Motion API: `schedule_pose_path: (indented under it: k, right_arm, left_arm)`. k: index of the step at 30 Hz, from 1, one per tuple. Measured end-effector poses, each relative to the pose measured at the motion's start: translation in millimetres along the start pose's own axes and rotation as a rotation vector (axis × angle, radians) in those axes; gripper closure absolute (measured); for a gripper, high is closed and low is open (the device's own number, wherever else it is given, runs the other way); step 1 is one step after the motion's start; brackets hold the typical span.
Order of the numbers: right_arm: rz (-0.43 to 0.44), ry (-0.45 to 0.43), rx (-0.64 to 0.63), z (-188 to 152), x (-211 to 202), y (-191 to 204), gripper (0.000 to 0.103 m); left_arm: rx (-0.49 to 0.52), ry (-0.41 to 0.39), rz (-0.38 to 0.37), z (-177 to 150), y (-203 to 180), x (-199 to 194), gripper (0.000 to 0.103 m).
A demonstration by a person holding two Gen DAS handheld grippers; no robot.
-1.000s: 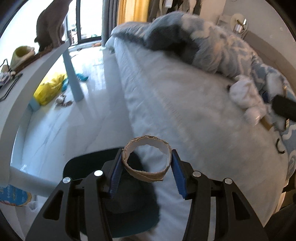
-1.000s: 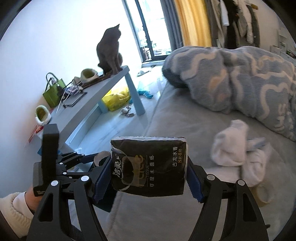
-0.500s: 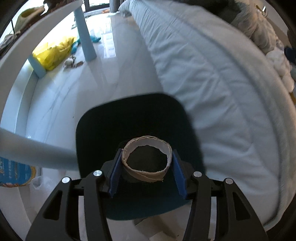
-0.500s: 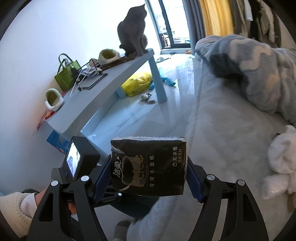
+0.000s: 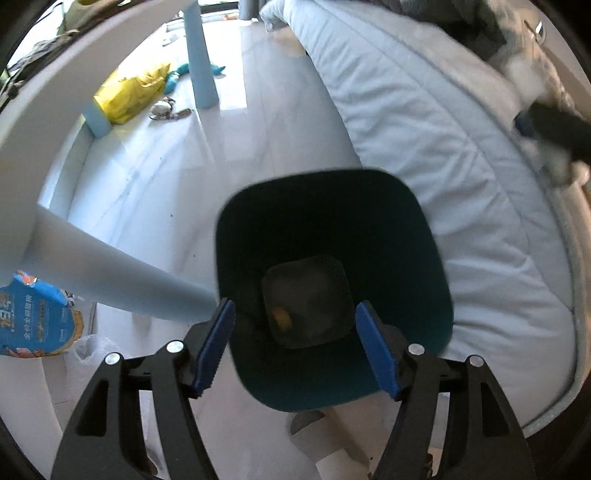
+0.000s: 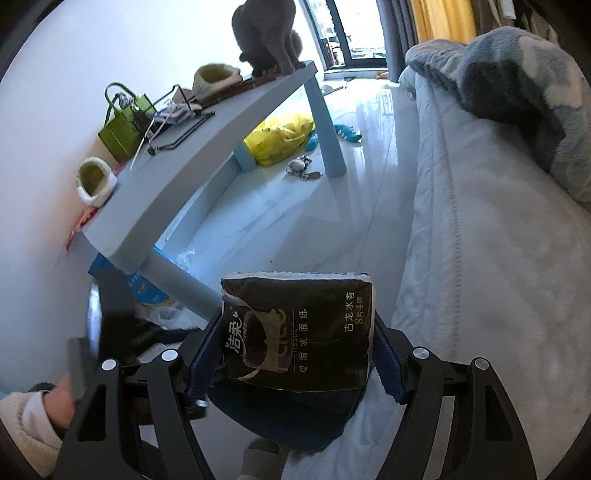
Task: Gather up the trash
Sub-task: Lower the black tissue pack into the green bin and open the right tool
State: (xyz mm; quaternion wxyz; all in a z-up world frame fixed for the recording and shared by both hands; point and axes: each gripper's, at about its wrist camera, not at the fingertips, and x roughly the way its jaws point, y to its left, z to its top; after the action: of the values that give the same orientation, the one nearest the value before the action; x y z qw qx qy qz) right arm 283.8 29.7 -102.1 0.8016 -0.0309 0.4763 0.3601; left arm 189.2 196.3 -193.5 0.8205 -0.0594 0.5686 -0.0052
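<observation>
Your left gripper (image 5: 295, 345) hung spread and empty directly above the bin (image 5: 424, 236), while your right gripper (image 6: 293, 356) pinched the tissue pack (image 6: 297, 328) above that bin, not yet dropped in.

Off to my left I see a grey cat (image 6: 266, 35) sitting at the far end of a pale blue table (image 6: 207, 147). On that tabletop I make out a green bag (image 6: 123, 127) and two fuzzy green-lined slippers (image 6: 94, 181), one near the cat and one toward the near end. Under the table, a yellow plastic bag (image 6: 280, 138) lies on the glossy white floor (image 5: 155, 192), with a teal toy (image 6: 349, 133) just beside it. A blue printed package (image 5: 35, 321) sits by the nearest table leg. To my right runs the bed (image 5: 436, 140), with a grey patterned blanket (image 6: 517, 96) bunched on it.
</observation>
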Motion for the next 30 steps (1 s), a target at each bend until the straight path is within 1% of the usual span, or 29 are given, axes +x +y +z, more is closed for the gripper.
schedule_pose_path:
  k: [3,6,12,14,17,20,24,26,27,28,30]
  right_arm:
    - [0.008,0.008,-0.014,2,11,9,0.029]
    - [0.002,0.026,-0.024,2,23,16,0.029]
    - [-0.022,0.100,-0.030,-6,55,21,0.029]
    - [-0.040,0.118,-0.044,-9,64,23,0.029]
    - [-0.046,0.145,-0.056,-13,78,29,0.029]
    - [-0.049,0.181,-0.061,-19,93,31,0.029]
    - [-0.068,0.210,-0.079,-28,105,32,0.029]
    - [-0.077,0.233,-0.079,-32,111,31,0.025]
    - [-0.077,0.240,-0.080,-34,113,31,0.020]
    - [-0.079,0.244,-0.084,-35,114,31,0.018]
    - [-0.082,0.247,-0.096,-38,113,33,0.018]
  left_arm:
    - [-0.025,-0.049,-0.003,2,9,-17,0.033]
    - [-0.043,-0.098,0.005,3,17,-33,0.039]
    - [-0.070,-0.195,-0.007,4,32,-63,0.045]
    - [-0.089,-0.214,-0.017,6,35,-70,0.048]
    - [-0.090,-0.238,-0.015,9,35,-80,0.050]
    - [-0.083,-0.294,0.010,12,35,-97,0.051]
    - [-0.080,-0.361,-0.009,19,31,-118,0.052]
    - [-0.080,-0.385,-0.019,22,29,-126,0.052]
    - [-0.081,-0.394,-0.024,21,30,-130,0.052]
    - [-0.081,-0.404,-0.028,22,29,-134,0.052]
    - [-0.085,-0.421,-0.033,24,27,-141,0.052]
